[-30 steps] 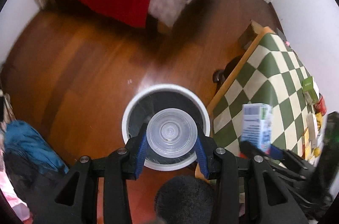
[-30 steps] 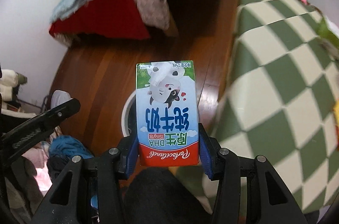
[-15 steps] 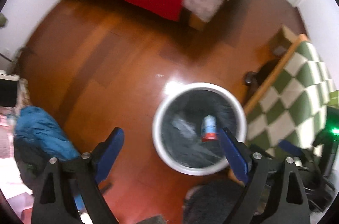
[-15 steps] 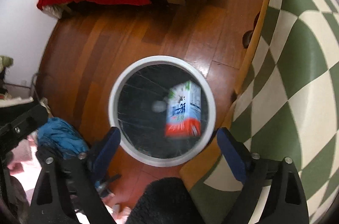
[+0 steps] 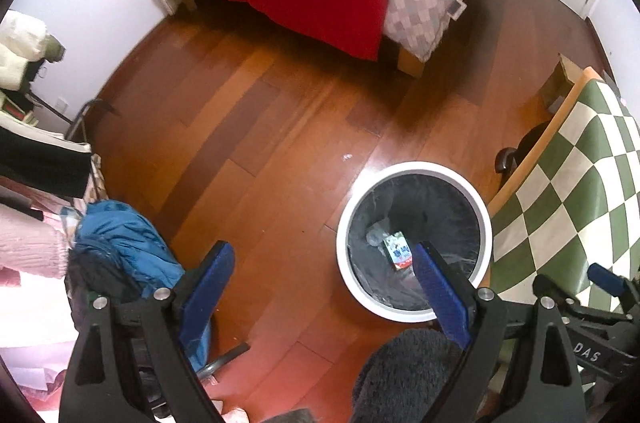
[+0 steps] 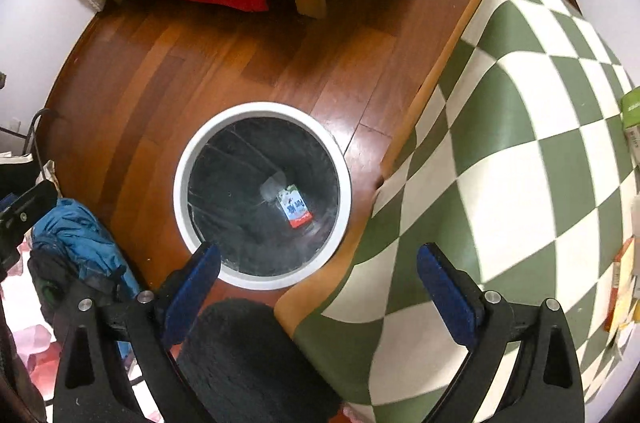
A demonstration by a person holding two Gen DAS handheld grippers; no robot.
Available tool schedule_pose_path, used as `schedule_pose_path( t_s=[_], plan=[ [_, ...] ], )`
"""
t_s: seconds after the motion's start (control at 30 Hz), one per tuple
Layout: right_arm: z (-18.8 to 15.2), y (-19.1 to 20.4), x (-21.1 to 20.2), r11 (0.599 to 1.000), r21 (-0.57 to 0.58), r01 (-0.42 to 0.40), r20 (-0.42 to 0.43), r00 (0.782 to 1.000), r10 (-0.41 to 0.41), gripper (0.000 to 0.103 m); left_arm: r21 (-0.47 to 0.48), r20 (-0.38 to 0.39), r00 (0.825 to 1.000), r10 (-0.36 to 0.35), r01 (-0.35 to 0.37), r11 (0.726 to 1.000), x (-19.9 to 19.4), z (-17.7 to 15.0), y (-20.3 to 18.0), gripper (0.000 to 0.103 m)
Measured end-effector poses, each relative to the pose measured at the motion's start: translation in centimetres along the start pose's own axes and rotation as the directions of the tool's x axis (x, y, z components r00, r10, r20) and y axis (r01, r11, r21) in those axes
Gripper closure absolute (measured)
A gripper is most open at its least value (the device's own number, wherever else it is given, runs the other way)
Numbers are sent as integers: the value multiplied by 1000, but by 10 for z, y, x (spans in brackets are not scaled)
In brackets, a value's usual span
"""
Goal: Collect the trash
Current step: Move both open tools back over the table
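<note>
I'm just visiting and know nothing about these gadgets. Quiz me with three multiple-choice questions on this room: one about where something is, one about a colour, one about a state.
1. Where is the milk carton?
A. on the table
B. inside the bin
C. on the bed

2. What colour is the bin's rim?
A. white
B. red
C. green

3. How is the right gripper?
A. clamped on a cup
B. clamped on a carton
C. open and empty

Answers: 1 B, it lies at the bottom on the dark liner. 2 A, a white ring circles the opening. 3 C, its blue pads stand wide apart, nothing between.

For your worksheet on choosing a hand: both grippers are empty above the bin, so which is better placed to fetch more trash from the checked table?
Probably the right gripper: it hangs partly over the checked table, nearer its clutter.
</note>
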State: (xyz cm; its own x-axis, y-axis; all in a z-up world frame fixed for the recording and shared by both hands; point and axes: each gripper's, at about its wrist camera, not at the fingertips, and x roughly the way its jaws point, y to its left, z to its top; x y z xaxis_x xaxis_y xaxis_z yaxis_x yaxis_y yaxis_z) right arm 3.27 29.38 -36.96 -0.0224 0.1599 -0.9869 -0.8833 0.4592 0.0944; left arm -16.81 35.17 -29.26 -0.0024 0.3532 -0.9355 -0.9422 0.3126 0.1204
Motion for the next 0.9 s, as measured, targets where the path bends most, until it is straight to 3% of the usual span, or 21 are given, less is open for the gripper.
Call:
schedule_pose_path(
  t_s=[0.33,0.53,0.77,0.9],
  plan=[
    [-21,-6,-70,997,-35,-64,103,992,67,3,4,97,995,-4,4,1000,-68,-19,-8,12],
    [-49,-26,-125,989,-20,-149,193,970,150,3,10,170,985,-34,33,999,-121,-34,-27,12],
    [-97,-95,-192,960,87,-265,313,922,226,3,95,248,959,-138,118,989,-171,-52,-90,12],
    [-128,-157,-212,940,195,-281,353,914,200,3,187,211,955,-208,169,968,-168,-61,-154,12]
  ],
)
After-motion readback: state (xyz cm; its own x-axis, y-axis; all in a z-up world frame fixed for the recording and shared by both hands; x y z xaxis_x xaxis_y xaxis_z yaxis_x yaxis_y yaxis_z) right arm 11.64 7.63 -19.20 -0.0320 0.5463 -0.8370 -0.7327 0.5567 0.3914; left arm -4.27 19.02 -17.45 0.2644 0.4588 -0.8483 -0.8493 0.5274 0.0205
